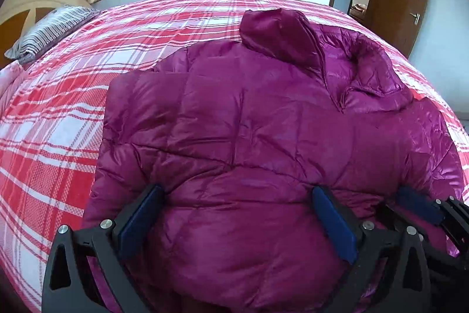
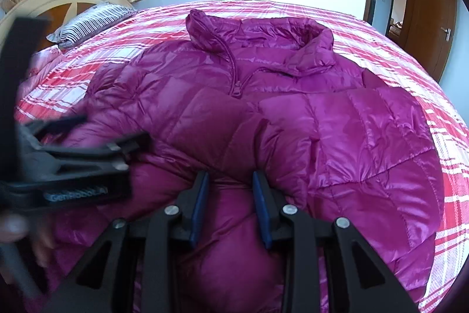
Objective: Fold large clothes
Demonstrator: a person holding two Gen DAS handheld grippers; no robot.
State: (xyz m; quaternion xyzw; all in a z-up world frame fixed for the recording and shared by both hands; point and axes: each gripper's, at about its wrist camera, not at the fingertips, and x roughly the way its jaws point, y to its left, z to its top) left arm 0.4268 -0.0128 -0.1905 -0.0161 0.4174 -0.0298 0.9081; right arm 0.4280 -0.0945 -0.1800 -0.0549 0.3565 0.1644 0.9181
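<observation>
Both grippers, left (image 1: 237, 213) and right (image 2: 230, 206), gape over the jacket (image 1: 249, 137), its hem hidden.

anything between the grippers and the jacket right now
Nothing visible does. The left gripper is open right over the purple jacket, and the right gripper is open with jacket fabric bulging between its fingers.

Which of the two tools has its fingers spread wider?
The left tool: its blue pads straddle the shiny magenta quilted jacket; the right tool has a narrower gap.
</observation>
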